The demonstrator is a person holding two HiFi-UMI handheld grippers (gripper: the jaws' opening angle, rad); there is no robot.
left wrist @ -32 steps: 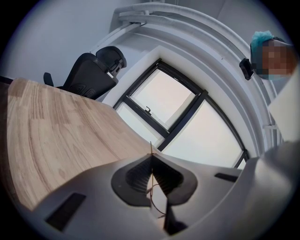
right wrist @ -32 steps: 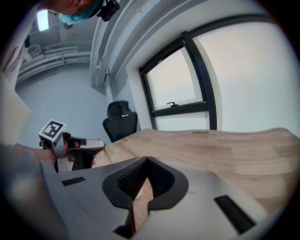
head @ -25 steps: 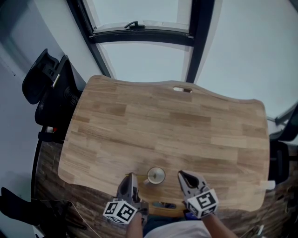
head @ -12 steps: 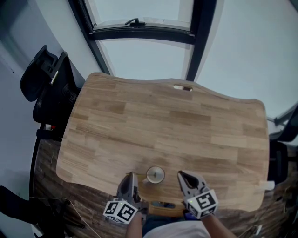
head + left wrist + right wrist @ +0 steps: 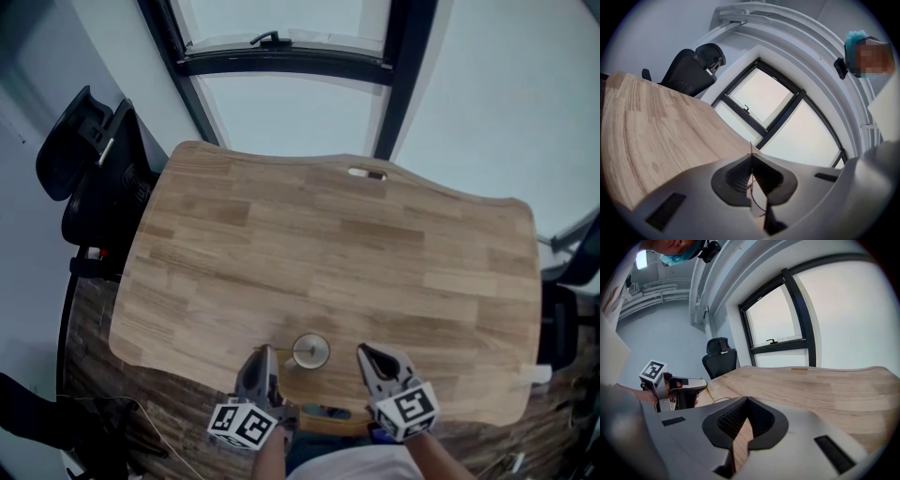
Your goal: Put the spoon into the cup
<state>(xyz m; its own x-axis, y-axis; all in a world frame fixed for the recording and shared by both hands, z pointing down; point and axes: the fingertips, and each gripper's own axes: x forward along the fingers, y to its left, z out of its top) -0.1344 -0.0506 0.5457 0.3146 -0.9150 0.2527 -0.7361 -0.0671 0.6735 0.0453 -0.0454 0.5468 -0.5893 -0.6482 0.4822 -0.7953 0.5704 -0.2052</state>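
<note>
A small round cup [image 5: 310, 351] stands near the table's front edge, between my two grippers. My left gripper [image 5: 265, 355] sits just left of it, shut on a thin golden spoon handle [image 5: 751, 149] whose tip pokes out above the closed jaws. In the right gripper view the same handle [image 5: 708, 393] shows as a thin curved line leaving the left gripper [image 5: 686, 383]. The spoon's bowl is hidden. My right gripper [image 5: 367, 353] rests to the right of the cup. Its jaws [image 5: 747, 400] meet at the tips with nothing between them.
The wooden table [image 5: 337, 244] stretches away toward a dark-framed window [image 5: 281, 56]. A black office chair [image 5: 94, 159] stands off the table's left side. A slot [image 5: 367, 173] is cut near the far edge.
Both grippers and the cup keep their places. Only the head view has drifted slightly.
</note>
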